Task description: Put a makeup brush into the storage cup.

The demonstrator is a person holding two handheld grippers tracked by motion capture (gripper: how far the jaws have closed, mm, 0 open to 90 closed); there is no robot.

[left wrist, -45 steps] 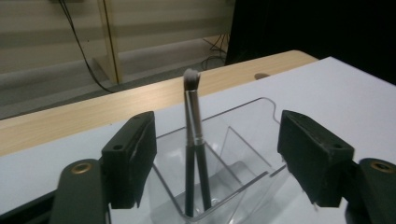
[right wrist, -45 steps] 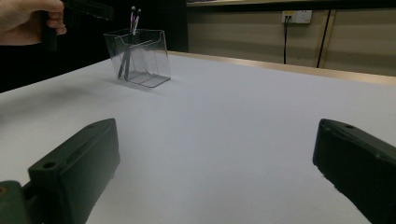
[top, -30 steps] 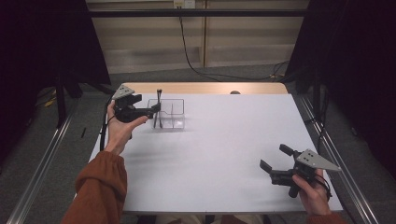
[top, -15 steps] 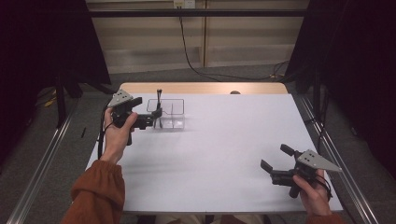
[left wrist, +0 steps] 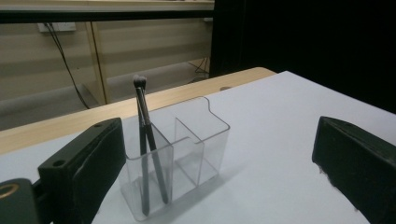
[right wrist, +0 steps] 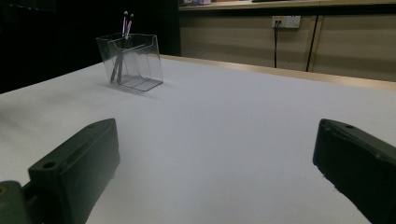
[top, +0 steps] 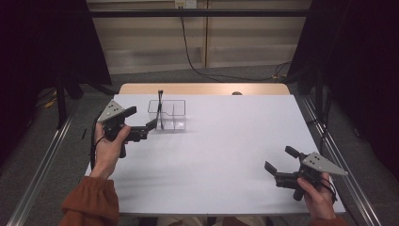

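The left gripper had drawn back from the clear two-compartment organiser over the last second; a second earlier its jaws stood right at the holder's near-left wall, whereas now they hung just beside it, spread wide and holding nothing; in the left gripper view the jaws framed the organiser with open table between them. Two dark makeup brushes stood tilted in the left compartment, bristle tips up and crossing near the top; the other compartment was bare. That retreat with empty jaws read, in my judgement, as a placement just finished and the brushes left to stand on their own. The right gripper rested well apart near the table's front-right corner, jaws likewise wide and empty, unchanged in place; from its view the organiser sat far off
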